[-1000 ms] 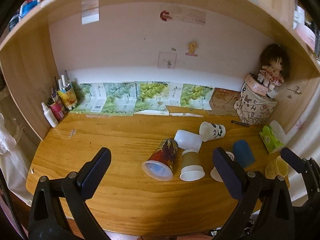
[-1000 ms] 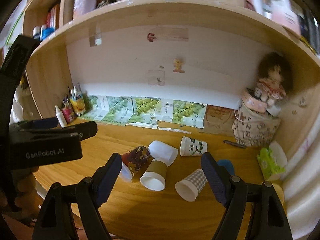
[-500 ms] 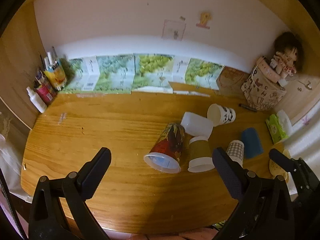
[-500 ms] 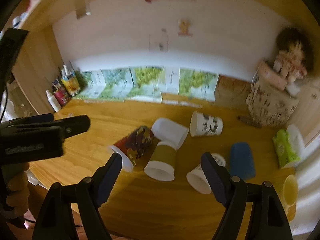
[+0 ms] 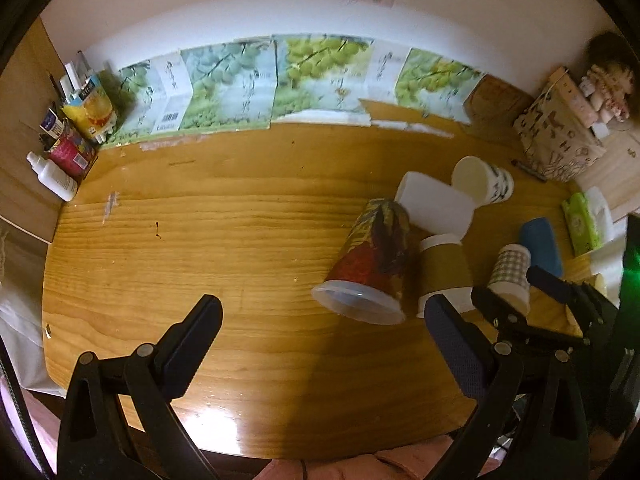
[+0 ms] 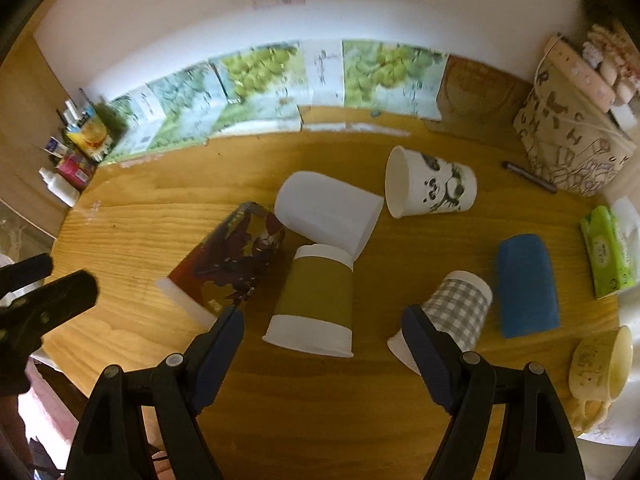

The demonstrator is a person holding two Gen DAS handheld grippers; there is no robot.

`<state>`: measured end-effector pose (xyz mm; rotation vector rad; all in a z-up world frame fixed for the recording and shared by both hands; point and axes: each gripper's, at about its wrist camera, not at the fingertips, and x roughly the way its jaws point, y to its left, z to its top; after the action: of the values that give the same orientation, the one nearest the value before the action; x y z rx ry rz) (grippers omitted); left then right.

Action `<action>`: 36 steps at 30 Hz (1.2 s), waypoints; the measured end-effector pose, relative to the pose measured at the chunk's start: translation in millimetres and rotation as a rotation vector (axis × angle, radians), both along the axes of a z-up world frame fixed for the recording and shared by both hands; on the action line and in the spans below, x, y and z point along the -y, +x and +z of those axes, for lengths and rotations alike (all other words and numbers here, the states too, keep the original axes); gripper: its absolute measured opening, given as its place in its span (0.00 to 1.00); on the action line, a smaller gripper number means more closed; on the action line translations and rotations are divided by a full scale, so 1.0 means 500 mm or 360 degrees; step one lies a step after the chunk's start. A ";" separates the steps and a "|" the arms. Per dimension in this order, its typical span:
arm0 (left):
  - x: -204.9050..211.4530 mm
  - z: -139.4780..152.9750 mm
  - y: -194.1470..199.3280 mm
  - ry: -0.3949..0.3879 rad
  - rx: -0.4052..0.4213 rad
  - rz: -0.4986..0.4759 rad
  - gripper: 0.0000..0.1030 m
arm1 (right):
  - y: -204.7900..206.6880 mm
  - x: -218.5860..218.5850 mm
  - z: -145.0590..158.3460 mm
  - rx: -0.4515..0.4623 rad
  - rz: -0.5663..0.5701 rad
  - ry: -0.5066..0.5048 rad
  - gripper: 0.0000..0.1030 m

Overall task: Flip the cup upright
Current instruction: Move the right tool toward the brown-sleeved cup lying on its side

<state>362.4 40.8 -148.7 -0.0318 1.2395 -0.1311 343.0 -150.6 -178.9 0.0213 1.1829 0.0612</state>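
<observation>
Several cups lie on their sides on the wooden desk (image 6: 132, 240): a red patterned cup (image 6: 228, 264) (image 5: 372, 264), an olive-banded paper cup (image 6: 316, 300) (image 5: 442, 272), a plain white cup (image 6: 328, 214), a panda cup (image 6: 432, 188), a grey checked cup (image 6: 452, 312) (image 5: 510, 268) and a blue cup (image 6: 526, 284). My right gripper (image 6: 320, 340) is open just in front of the olive-banded cup's mouth. My left gripper (image 5: 320, 332) is open and empty, near the red cup's mouth.
Bottles and tubes (image 5: 68, 140) stand at the back left. A patterned box (image 6: 572, 140) with a doll, a pen (image 6: 528, 176), a green wipes pack (image 6: 606, 256) and a yellow mug (image 6: 600, 364) are at the right. Grape-print leaflets (image 5: 280, 80) line the back wall.
Both grippers have moved forward and down towards the cups, which now look larger and nearer. The cups have not moved.
</observation>
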 end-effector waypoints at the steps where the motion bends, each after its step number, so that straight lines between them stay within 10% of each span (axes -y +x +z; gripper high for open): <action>1: -0.002 -0.005 0.004 -0.0002 -0.0014 -0.0002 0.98 | 0.008 -0.001 -0.009 -0.0021 -0.0004 -0.0001 0.79; 18: 0.011 -0.067 0.033 0.0011 -0.0167 -0.0168 0.98 | 0.064 0.007 -0.119 -0.0344 -0.0098 0.0096 0.79; 36: 0.139 -0.104 0.092 -0.0018 -0.0155 -0.0741 0.98 | 0.003 0.059 -0.083 -0.0132 -0.0174 0.0108 0.79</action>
<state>408.2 -28.5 -200.9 0.2450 1.3266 -0.5458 344.3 -179.9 -220.2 0.1489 1.2600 0.0042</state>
